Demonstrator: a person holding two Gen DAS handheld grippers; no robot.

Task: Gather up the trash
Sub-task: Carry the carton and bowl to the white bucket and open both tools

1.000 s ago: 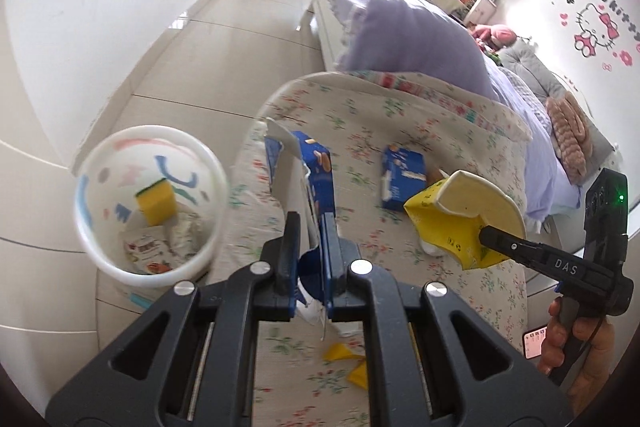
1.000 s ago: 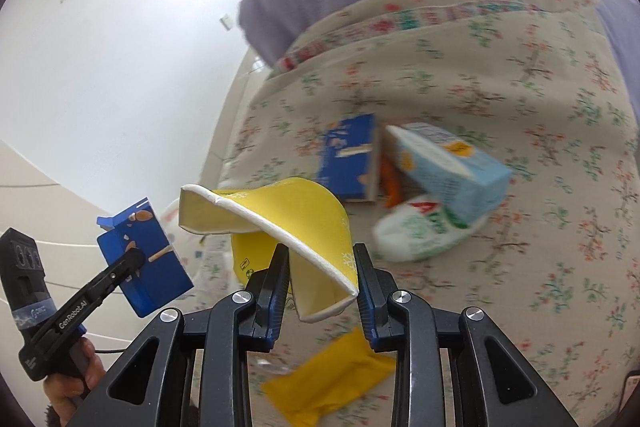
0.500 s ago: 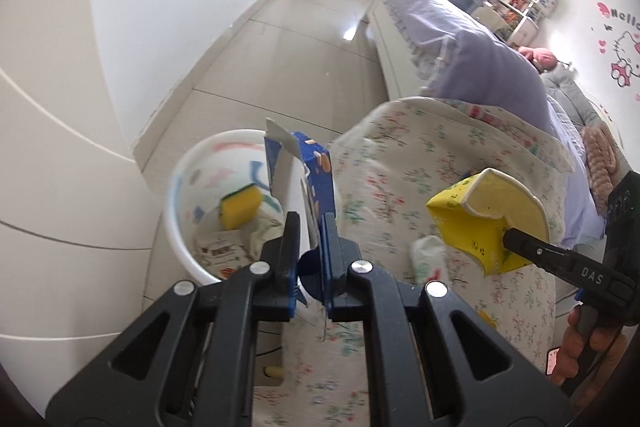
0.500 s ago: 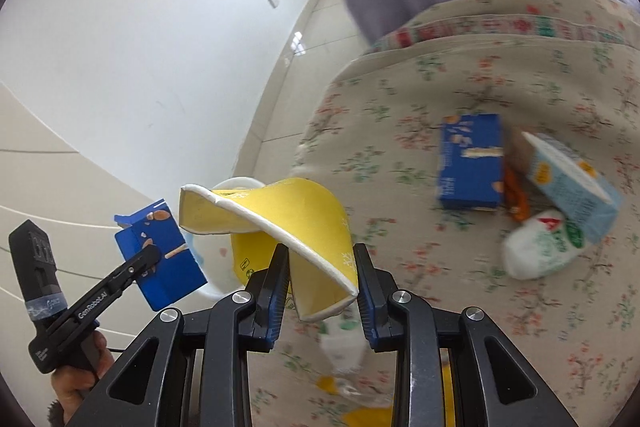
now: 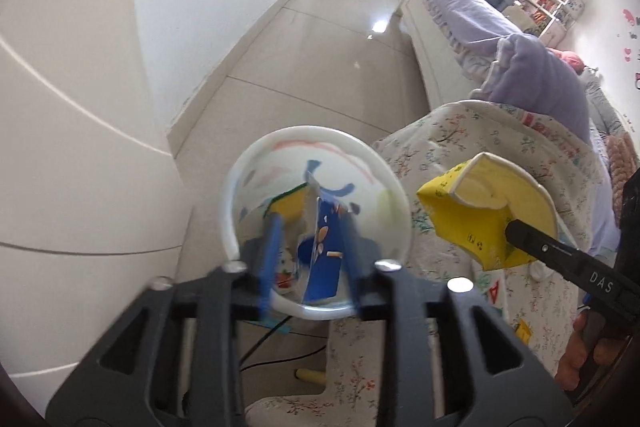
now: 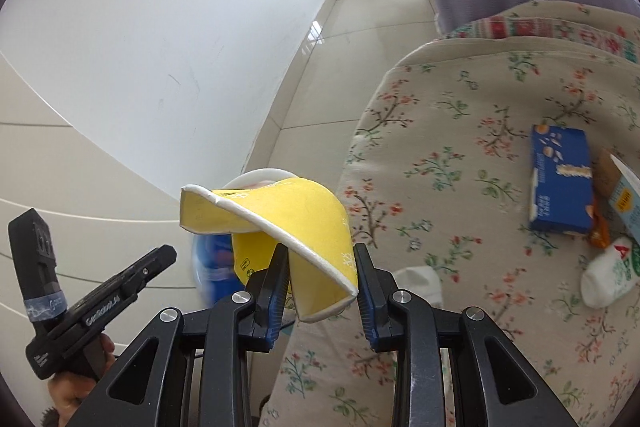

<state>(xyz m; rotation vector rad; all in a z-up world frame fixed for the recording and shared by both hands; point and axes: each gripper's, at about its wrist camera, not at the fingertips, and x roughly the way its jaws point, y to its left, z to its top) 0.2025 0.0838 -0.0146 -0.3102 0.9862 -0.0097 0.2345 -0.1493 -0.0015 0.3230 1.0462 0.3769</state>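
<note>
A: The crushed yellow paper cup (image 6: 280, 223), how will it handle?

B: Light and soft, I'd judge; it is already folded flat. The right gripper (image 6: 320, 279) is clamped on its creased lower edge, the stiffest spot to hold, and the rolled rim sticks out to the side. It hangs just beside the white bin (image 5: 240, 187), over the edge of the floral cloth (image 6: 460, 131).

A: And the blue carton (image 5: 324, 259)?

B: Thin card, light, stiff enough to stand on edge. It sits between the fingers of the left gripper (image 5: 308, 251), right above the bin's mouth. Those jaws have just been opening and now stand apart, so the pads no longer press on it.

A: What is in the bin?

B: A yellow sponge (image 5: 286, 209) and some printed wrappers at the bottom. Farther from the bin, on the cloth, lie another blue box (image 6: 560, 179) and a white bottle (image 6: 608, 275).
</note>
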